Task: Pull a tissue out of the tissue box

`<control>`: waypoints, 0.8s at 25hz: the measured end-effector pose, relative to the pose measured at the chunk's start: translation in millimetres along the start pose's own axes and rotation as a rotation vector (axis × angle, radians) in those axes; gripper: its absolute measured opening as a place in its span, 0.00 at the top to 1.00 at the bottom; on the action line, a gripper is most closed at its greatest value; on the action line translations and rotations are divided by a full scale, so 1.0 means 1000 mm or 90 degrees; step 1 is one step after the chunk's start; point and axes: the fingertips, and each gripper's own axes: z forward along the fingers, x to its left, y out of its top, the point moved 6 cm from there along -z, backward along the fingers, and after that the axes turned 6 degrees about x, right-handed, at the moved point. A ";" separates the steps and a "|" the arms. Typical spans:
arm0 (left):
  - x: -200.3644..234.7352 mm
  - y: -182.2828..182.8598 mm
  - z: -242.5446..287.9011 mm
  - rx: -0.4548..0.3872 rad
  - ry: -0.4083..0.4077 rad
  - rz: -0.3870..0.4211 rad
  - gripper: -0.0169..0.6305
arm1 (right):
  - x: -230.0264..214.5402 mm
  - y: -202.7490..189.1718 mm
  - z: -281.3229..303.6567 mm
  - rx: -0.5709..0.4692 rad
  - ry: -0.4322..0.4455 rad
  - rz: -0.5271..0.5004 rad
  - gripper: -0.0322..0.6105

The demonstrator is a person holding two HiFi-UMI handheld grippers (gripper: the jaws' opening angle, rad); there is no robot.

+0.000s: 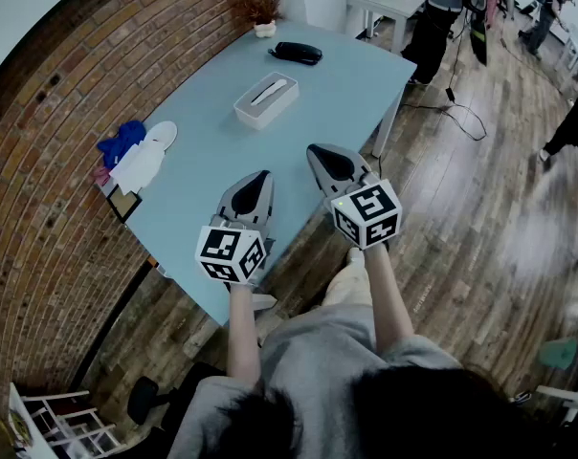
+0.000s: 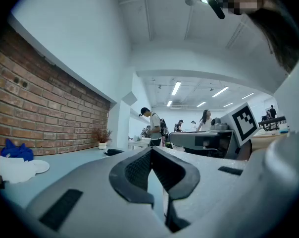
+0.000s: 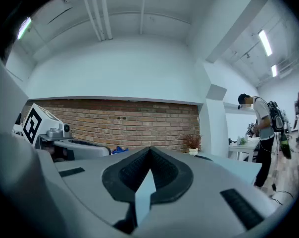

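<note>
Where their tips met, the fingers of the left gripper [image 2: 151, 149] were closed together with nothing between them; a thin slit lower down showed the tabletop [image 1: 337, 84] beyond. The fingers of the right gripper [image 3: 149, 149] were likewise pressed shut and empty. Both grippers were held level, side by side over the near edge of the pale blue tabletop, each carried on a bare forearm. Well ahead of them, near the middle of the tabletop, sat the white tissue box [image 1: 266, 99], apart from both grippers, with a tissue [image 1: 272, 91] showing in its top slot. Beyond the box lay a black pouch [image 1: 298, 53], and a small potted plant [image 1: 262, 12] stood at the far corner by the brick wall [image 1: 69, 94]. A blue cloth [image 1: 122, 142] and a white plate [image 1: 161, 134] lay along the wall side.
</note>
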 end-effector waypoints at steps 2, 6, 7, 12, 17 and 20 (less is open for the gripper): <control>-0.003 0.001 0.002 0.001 -0.004 0.001 0.97 | -0.001 0.000 -0.001 0.000 -0.002 -0.002 0.95; -0.005 0.001 0.004 0.002 -0.006 0.001 0.97 | -0.003 0.001 -0.002 0.000 0.000 -0.001 0.95; -0.004 0.001 0.004 0.003 -0.004 0.000 0.97 | -0.003 0.001 -0.001 0.001 0.000 -0.001 0.95; -0.003 0.002 0.004 0.001 0.009 -0.003 0.97 | -0.008 0.003 0.002 -0.013 0.019 0.017 0.95; 0.009 0.002 0.009 0.008 0.029 -0.009 0.97 | -0.018 0.008 0.018 -0.020 0.027 0.024 0.95; 0.020 0.005 0.018 0.003 0.041 -0.018 0.97 | -0.024 0.017 0.032 -0.014 0.035 -0.011 0.95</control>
